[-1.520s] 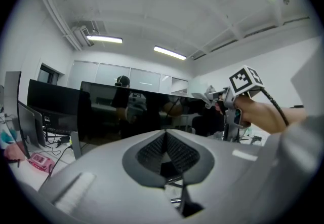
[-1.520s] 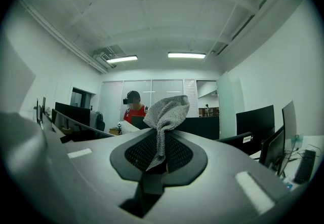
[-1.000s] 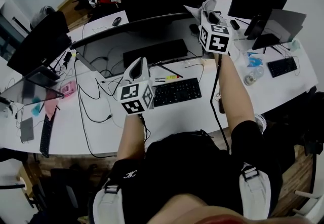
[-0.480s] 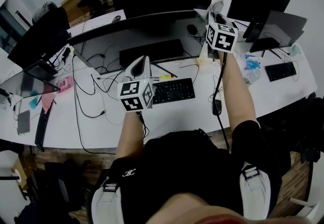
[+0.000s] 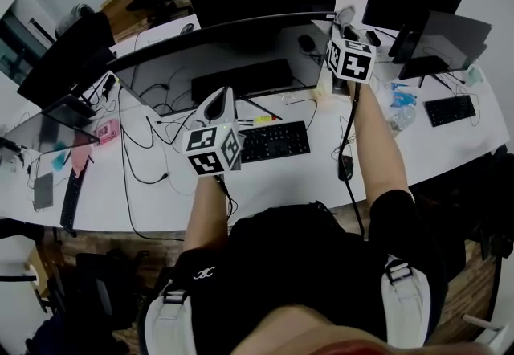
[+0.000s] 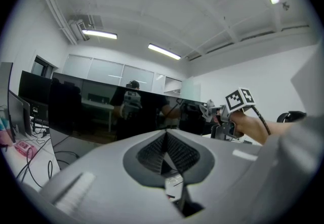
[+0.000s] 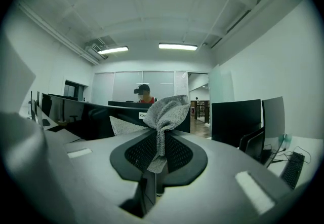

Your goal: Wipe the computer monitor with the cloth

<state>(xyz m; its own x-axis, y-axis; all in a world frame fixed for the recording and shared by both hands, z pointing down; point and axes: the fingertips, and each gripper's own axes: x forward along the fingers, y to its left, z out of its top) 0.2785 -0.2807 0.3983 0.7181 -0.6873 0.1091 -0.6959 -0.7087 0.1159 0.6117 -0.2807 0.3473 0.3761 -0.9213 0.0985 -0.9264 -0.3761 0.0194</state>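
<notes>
- the right gripper [image 5: 344,20] is clenched on the cloth [image 7: 165,114]. a fold is pinched between its pads and the rest bunches out past its tips, probably so that a soft wad, not the jaws, meets the screen.
- the computer monitor [image 5: 233,46] stretches away to the left of the right gripper, which is held high at the screen's upper right end. that looks like a sensible corner from which to begin a wipe.
- the left gripper [image 6: 166,153] is closed on nothing, its pads meeting at the tips. it hangs in front of the screen's middle, above the keyboard [image 5: 277,142], seemingly just parked out of the way.
- whether the cloth touches the glass is hard to say: from the head view the right gripper's marker cube covers the contact area, and its own view looks past the screen's edge.
- the dark screen in the left gripper view shows mostly reflections, so any dust or smears cannot be made out.
</notes>
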